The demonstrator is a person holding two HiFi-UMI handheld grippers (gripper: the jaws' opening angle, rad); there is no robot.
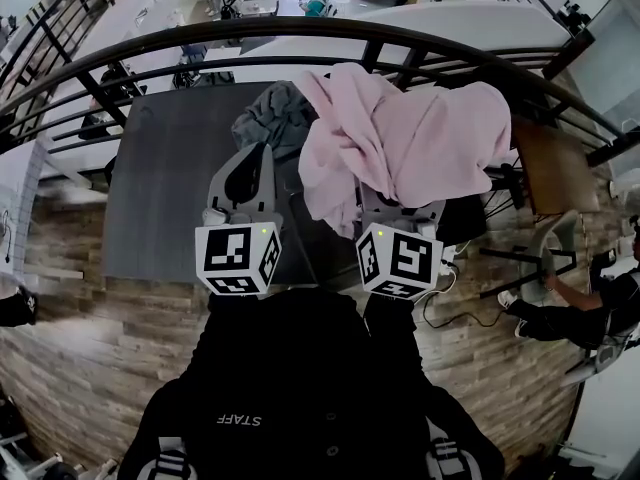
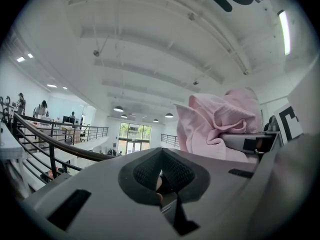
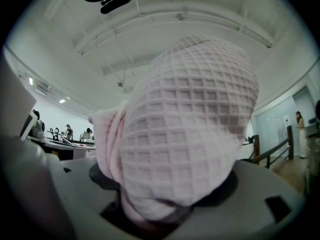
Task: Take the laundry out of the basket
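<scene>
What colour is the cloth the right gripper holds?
Pale pink waffle cloth; clearest in the right gripper view.

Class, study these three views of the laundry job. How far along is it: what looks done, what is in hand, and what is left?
Done: a grey garment lies on the dark table. In hand: the right hand-held gripper is clamped on a pink waffle towel; the left hand-held gripper is shut and empty. Left: no basket shows in any view, so the remainder cannot be judged.
</scene>
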